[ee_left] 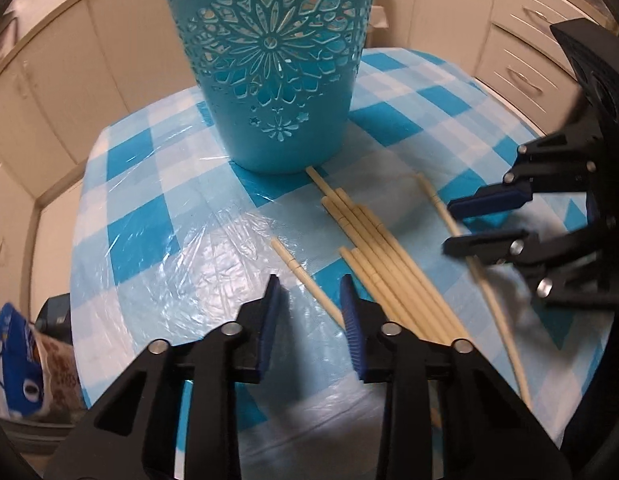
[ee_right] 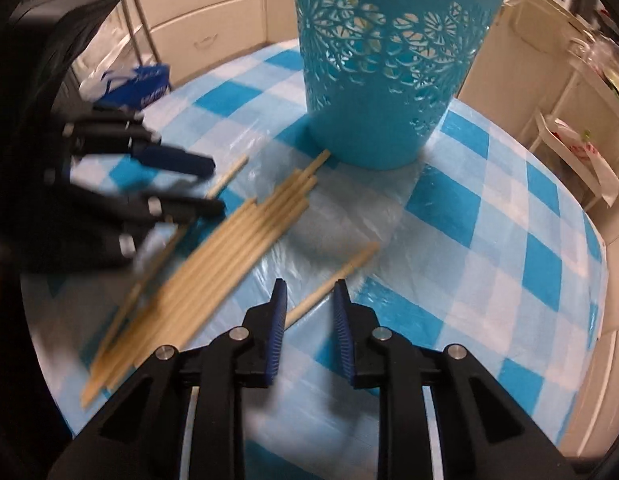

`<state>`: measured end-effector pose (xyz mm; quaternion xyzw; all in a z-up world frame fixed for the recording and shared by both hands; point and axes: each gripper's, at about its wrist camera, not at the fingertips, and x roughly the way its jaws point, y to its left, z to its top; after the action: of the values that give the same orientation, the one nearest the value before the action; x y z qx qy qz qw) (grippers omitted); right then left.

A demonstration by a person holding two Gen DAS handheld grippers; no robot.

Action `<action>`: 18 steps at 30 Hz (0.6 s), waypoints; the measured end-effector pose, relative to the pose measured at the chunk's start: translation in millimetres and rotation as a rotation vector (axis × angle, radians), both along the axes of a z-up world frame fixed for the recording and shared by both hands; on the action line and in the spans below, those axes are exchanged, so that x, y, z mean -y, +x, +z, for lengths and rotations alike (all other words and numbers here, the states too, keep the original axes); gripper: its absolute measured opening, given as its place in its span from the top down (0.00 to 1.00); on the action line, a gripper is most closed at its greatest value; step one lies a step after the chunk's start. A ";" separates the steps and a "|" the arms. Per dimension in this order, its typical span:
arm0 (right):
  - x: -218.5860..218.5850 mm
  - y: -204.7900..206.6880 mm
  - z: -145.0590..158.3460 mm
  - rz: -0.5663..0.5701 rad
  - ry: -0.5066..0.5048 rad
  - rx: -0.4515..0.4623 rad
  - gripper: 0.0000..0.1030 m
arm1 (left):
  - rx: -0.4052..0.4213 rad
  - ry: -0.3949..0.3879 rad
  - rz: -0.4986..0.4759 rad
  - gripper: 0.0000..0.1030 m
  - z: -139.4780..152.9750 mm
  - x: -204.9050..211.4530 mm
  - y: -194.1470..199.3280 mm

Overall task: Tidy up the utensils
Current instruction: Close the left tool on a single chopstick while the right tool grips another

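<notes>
A tall teal cut-out holder (ee_left: 277, 80) (ee_right: 381, 80) stands upright on the blue-and-white checked table (ee_left: 149, 220) (ee_right: 509, 240). Several pale chopsticks (ee_left: 389, 256) (ee_right: 229, 252) lie in a loose bundle in front of it. My left gripper (ee_left: 309, 284) (ee_right: 215, 186) is open and straddles a single chopstick (ee_left: 305, 276) left of the bundle; its pads are clear of the stick. My right gripper (ee_right: 309, 286) (ee_left: 449, 226) is open too. It straddles another lone chopstick (ee_right: 333, 276) (ee_left: 441, 208) on the bundle's other side.
The table's rounded edge falls away close on all sides. Cream cabinets and drawers (ee_left: 521, 72) surround it. A printed bag (ee_left: 17, 360) sits low beside the table, a blue-and-white packet (ee_right: 137, 80) lies past its far side, and a white rack (ee_right: 581, 140) stands nearby.
</notes>
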<state>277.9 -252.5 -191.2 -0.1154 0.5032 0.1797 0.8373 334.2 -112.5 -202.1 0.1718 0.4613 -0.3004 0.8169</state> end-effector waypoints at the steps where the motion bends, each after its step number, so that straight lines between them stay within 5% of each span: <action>1: 3.0 1.9 -0.5 -0.022 0.021 -0.017 0.76 | -0.011 -0.001 0.002 0.76 0.4 -0.7 2.0; 6: 6.5 -1.7 -1.6 -0.137 0.085 -0.003 0.74 | -0.050 0.006 0.089 0.77 2.0 2.3 11.3; 9: -2.8 -10.7 -2.8 -0.118 0.088 0.039 0.75 | -0.014 0.007 0.034 0.89 0.6 11.7 4.4; 12: -4.1 -13.8 -2.1 -0.082 0.083 0.034 0.80 | -0.001 0.021 -0.031 0.90 1.7 18.0 -1.9; 18: 8.6 -9.8 -1.5 -0.147 0.116 -0.006 0.80 | -0.039 0.067 0.016 0.89 3.2 20.2 1.8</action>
<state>268.0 -261.1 -192.7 -0.0287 0.5017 0.1469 0.8520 336.0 -132.7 -198.9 0.1895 0.4883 -0.2814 0.8040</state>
